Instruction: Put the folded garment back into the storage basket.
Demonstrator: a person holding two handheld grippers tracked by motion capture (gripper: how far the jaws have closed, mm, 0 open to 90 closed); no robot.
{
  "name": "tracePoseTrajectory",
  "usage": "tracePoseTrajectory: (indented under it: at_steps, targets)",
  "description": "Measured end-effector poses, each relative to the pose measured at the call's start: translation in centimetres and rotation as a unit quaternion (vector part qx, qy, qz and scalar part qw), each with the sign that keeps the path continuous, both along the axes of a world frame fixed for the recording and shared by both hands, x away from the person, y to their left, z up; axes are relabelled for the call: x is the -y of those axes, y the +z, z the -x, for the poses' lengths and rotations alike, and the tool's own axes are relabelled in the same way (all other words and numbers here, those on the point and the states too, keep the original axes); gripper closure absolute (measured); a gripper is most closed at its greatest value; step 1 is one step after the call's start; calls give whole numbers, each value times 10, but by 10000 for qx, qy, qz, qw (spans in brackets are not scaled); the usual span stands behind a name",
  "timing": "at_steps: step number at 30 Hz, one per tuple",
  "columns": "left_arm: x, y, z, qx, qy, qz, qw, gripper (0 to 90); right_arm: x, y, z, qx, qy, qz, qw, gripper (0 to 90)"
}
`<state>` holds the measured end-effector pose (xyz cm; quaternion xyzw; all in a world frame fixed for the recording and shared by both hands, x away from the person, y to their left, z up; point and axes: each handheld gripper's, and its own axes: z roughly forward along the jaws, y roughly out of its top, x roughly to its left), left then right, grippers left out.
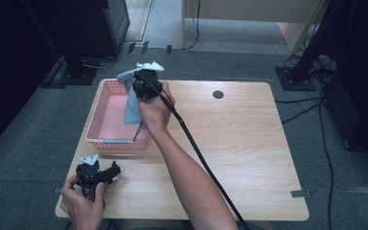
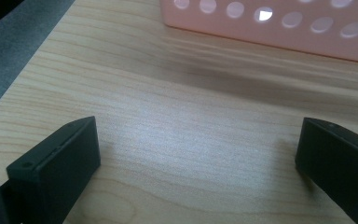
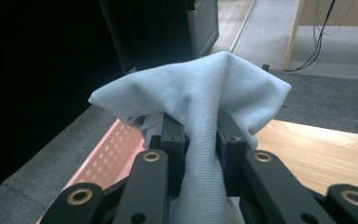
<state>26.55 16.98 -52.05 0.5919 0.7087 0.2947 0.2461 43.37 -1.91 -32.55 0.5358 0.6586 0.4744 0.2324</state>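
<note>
Basket (image 1: 106, 103) floor partly hidden behind hanging blue cloth (image 1: 133, 108).

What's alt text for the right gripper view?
The right gripper is shut on a light blue cloth, which bunches above the black jaws and hangs below them. Behind it are a pink basket and the wooden table.

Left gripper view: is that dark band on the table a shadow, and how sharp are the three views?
Left gripper view: yes, a soft shadow on the table before the pink basket; wood grain slightly soft. Right gripper view: blue cloth weave sharp, left background nearly black. High view: evenly lit, dark corners, the right gripper small but clear.
</note>
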Motion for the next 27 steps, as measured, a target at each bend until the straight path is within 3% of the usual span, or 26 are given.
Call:
tracePoseTrajectory:
  at_steps: [6, 27]
  targets:
    - [0, 0, 0, 0, -1, -1, 10000, 0, -15, -3, -5, 7, 50, 29, 10000, 784]
    - [0, 0, 0, -2, -2, -5, 10000, 0, -66, -41, -21, -92, 90, -107, 9999, 782]
